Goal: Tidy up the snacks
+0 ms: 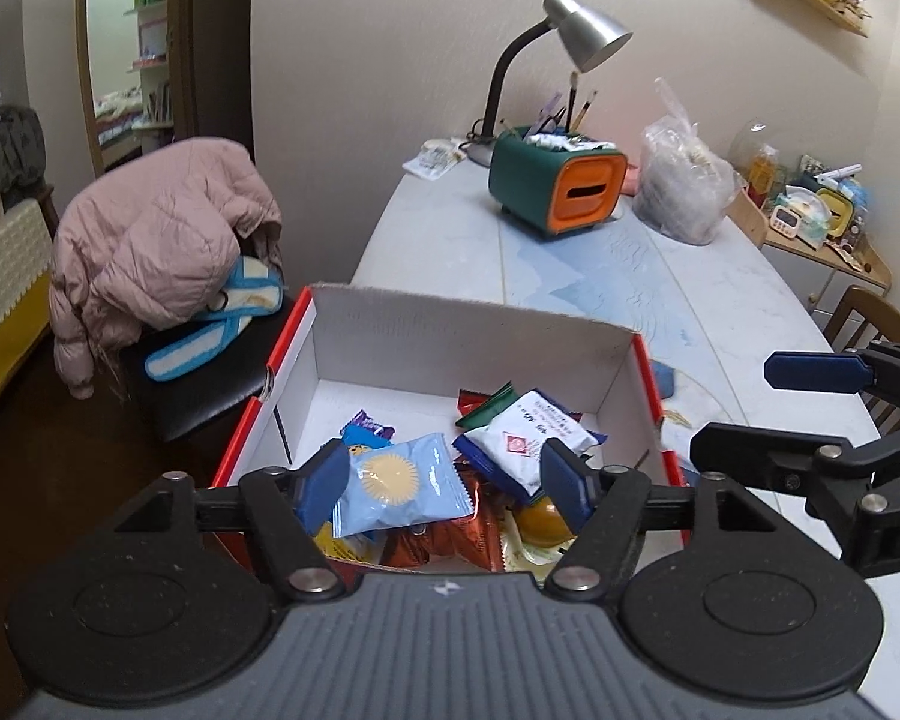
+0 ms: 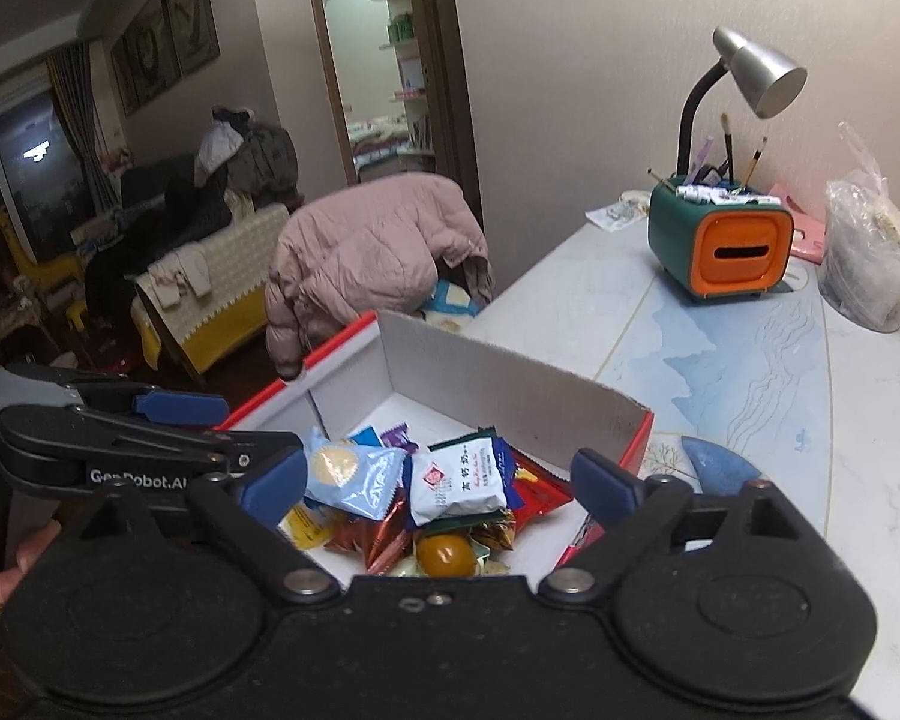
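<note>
A red cardboard box (image 1: 450, 324) with white inner walls stands at the table's near-left corner and holds a pile of snacks. On top lie a light-blue packet with a yellow disc (image 1: 399, 483) and a white packet with a red logo (image 1: 525, 438). Copper foil wrappers (image 1: 450, 534) and an orange-brown round piece (image 1: 540, 519) sit under them. My left gripper (image 1: 444, 480) hovers above the pile, open, with nothing pinched. From the right wrist, the same box (image 2: 510, 384), blue packet (image 2: 354, 471) and white packet (image 2: 453, 483) show under my open right gripper (image 2: 438, 483). Each gripper appears beside the other, the right gripper (image 1: 732, 408) and the left gripper (image 2: 258, 423).
The pale marble table (image 1: 720, 312) carries a green-and-orange organizer (image 1: 555, 183), a silver desk lamp (image 1: 582, 30) and a filled plastic bag (image 1: 681, 180) at the back. A blue flat object (image 2: 720, 459) lies right of the box. A chair with a pink jacket (image 1: 156, 240) stands to the left.
</note>
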### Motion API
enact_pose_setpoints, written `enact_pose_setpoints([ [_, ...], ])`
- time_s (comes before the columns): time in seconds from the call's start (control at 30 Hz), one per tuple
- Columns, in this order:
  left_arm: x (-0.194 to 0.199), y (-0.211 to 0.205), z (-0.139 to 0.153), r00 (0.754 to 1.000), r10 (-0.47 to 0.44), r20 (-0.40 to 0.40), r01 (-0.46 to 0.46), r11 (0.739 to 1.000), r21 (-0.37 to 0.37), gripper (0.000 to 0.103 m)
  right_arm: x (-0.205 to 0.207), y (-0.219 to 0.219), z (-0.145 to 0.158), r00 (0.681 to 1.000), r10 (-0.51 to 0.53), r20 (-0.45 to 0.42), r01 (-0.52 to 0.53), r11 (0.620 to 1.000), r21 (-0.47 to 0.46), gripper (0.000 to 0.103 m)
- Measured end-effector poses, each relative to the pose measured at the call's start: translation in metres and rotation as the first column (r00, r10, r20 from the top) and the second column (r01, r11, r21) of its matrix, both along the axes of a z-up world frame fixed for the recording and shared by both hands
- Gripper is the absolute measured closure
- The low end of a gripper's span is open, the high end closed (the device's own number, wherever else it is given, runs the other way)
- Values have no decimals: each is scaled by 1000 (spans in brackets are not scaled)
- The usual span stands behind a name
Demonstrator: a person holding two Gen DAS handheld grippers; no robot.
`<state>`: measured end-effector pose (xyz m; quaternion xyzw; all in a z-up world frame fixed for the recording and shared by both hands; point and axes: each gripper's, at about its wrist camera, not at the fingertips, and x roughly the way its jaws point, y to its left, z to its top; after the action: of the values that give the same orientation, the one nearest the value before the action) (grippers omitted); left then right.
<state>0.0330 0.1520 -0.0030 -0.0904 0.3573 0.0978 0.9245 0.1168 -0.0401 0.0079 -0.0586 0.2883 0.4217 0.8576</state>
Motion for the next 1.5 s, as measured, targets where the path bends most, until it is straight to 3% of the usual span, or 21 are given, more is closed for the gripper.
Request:
enact_pose_setpoints([
  [0.37, -18, -19, 15, 999, -26, 40, 25, 999, 26, 22, -16, -29, 4, 999, -40, 9, 40, 998, 55, 0],
  [0.63, -24, -29, 20, 997, -53, 56, 51, 998, 27, 8, -27, -48, 1, 996, -88, 5, 87, 991, 103, 0],
  [0.97, -28, -37, 26, 995, -59, 81, 58, 998, 18, 8, -37, -62, 2, 990, -139, 8, 136, 977, 163, 0],
  [1.5, -30, -43, 29, 994, -60, 93, 57, 998, 30, 8, -47, -64, 4, 987, -156, 50, 146, 976, 161, 0],
])
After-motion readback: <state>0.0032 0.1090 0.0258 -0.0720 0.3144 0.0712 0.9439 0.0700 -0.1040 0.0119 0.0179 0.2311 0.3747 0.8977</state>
